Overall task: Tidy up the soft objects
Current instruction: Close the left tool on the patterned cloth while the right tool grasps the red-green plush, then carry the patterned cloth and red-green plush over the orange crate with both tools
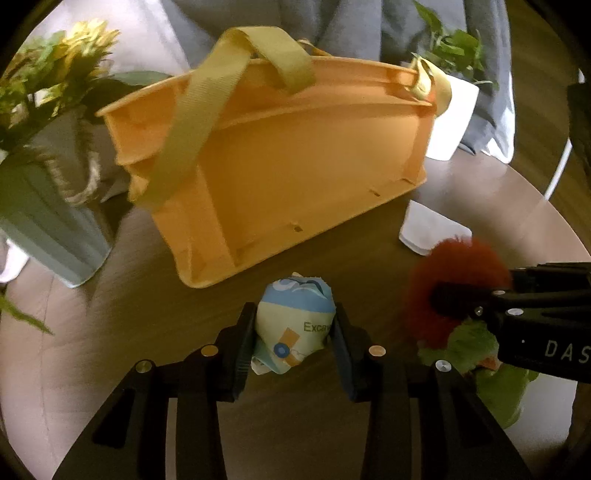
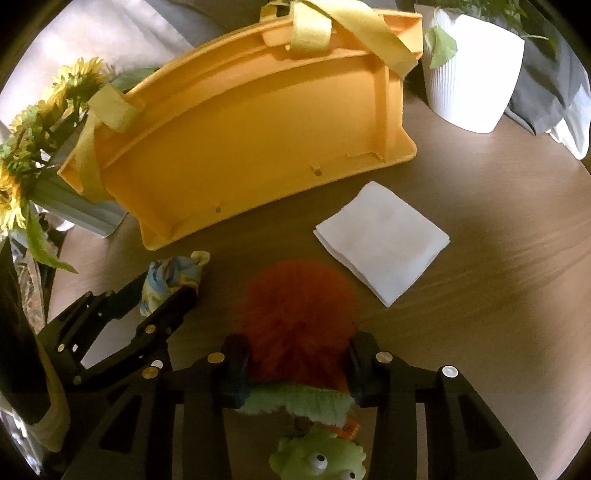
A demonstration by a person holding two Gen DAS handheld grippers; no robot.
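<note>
The left gripper [image 1: 295,332] clamps a printed cloth bundle [image 1: 295,325] above the table [image 1: 351,251]. At its 3 o'clock, the right gripper [image 2: 295,365] grasps a red-maned green plush toy [image 2: 295,317]. The orange basket [image 1: 295,162] stands at 12 o'clock.

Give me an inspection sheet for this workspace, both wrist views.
Surface: round wooden table, brown.
Job's things: orange basket with yellow straps, nothing visible inside; printed cloth bundle; red-and-green plush toy.
Clutter: folded white napkin lying flat, apart from the basket.
Grippers: left gripper clamps the cloth bundle; right gripper clamps the plush toy.
Cables: nothing seen.
Surroundings: sunflower vase, white plant pot, grey fabric behind.
</note>
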